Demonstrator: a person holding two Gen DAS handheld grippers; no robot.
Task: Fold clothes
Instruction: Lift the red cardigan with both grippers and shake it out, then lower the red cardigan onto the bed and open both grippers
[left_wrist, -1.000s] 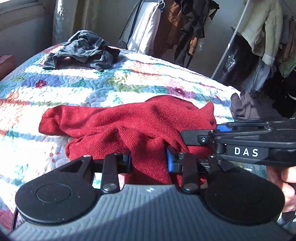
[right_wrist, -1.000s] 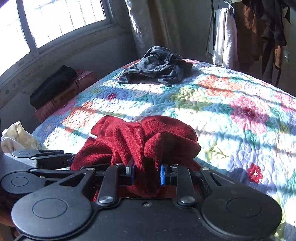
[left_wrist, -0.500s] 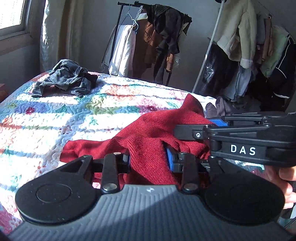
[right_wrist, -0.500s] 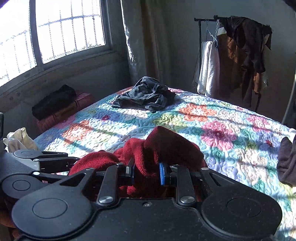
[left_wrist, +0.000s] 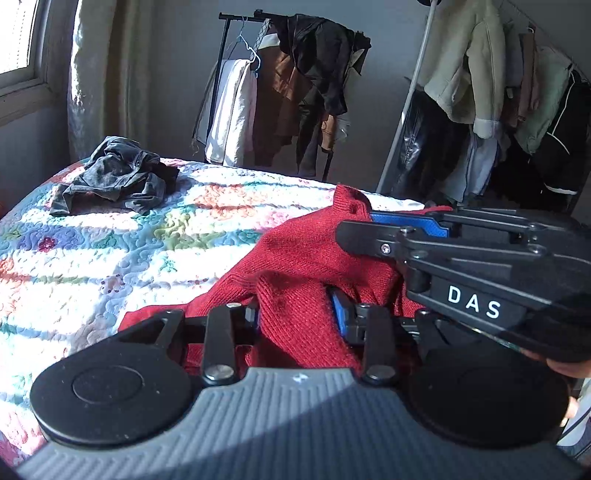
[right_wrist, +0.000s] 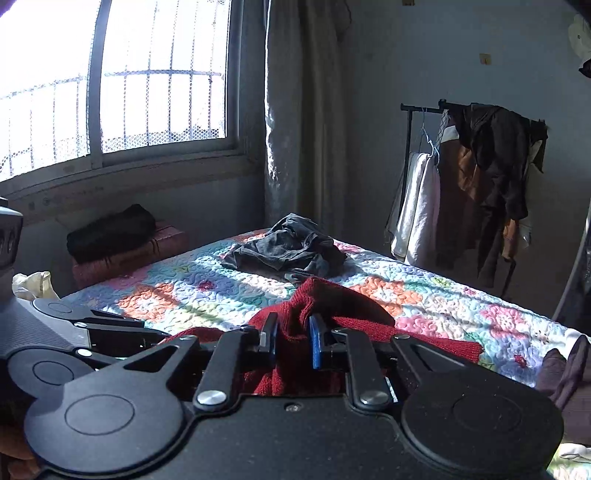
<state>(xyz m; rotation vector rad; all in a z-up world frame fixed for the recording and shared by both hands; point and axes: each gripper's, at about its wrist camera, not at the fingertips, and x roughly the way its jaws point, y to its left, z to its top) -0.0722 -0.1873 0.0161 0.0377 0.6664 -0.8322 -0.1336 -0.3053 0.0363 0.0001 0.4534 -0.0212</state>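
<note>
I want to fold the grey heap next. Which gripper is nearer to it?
Left, though only slightly. Both the left gripper and right gripper grip the red sweater, well short of the grey heap across the quilt.

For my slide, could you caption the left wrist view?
Both grippers lift a red sweater off the quilt.

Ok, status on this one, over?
Left gripper shut on red sweater. Right gripper closing on it too. Grey clothes lie beyond, clear.

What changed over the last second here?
Both tongs, left and right, lifted the red sweater off the quilt, bunch now stretched; the right jaws are closing on it. The grey garment stayed put.
</note>
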